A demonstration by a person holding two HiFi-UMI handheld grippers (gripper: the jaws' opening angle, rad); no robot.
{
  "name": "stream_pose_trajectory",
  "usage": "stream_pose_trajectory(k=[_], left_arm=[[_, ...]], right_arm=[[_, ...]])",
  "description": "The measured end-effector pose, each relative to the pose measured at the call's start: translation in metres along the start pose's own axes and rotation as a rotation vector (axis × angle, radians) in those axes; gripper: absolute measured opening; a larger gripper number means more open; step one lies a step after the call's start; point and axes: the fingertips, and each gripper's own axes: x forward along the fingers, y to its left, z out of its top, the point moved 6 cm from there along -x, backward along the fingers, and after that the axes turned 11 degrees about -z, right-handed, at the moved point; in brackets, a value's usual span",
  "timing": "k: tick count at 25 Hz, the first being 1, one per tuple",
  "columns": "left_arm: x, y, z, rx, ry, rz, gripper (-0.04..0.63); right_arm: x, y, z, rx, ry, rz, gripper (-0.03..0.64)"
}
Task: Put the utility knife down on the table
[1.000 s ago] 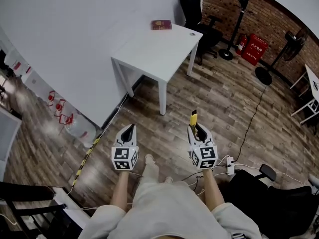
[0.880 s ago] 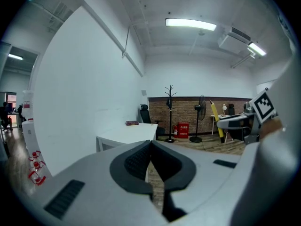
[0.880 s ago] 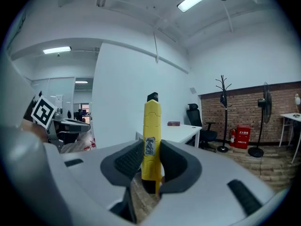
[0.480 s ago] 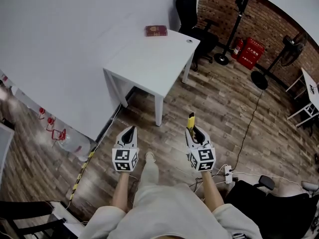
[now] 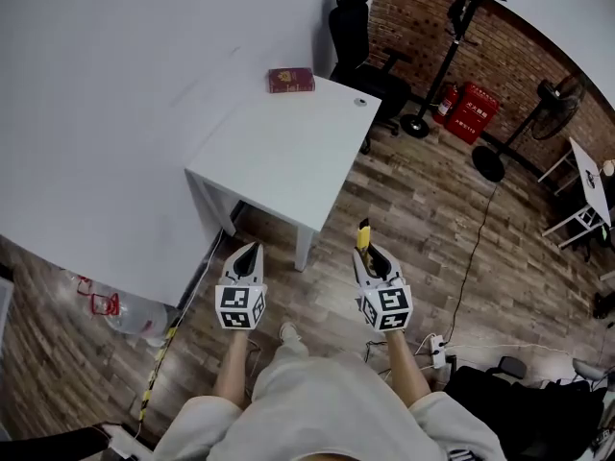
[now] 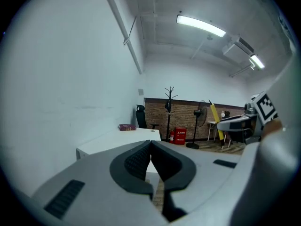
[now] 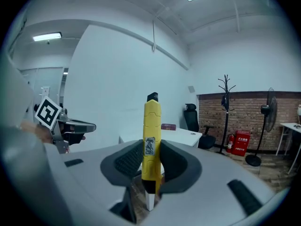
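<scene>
I grip the yellow utility knife lengthwise in my right gripper, short of the white table, ready to lay it down; my left gripper is closed and empty.

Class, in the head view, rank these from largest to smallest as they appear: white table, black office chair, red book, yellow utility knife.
1. white table
2. black office chair
3. red book
4. yellow utility knife, smallest, though only part of it shows.
</scene>
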Motion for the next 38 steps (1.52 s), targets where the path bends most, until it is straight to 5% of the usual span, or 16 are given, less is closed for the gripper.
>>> stream_pose_trajectory(k=[12,21,38], left_arm=[[0.091,0.093,0.033,0.015,0.003,-0.077,0.006],[0.124,0.098,0.036,0.033,0.022,-0.120,0.006],[0.259,0.157,0.057,0.029,0.063,-0.057,0.006]], right_arm=[[0.111,0.008,0.029,0.003,0.009,-0.061,0.109],[0.130,0.001,0.019,0.018,0.034,-0.075,0.109],[0.289,-0.053,0.033,0.023,0.042,0.019,0.109]])
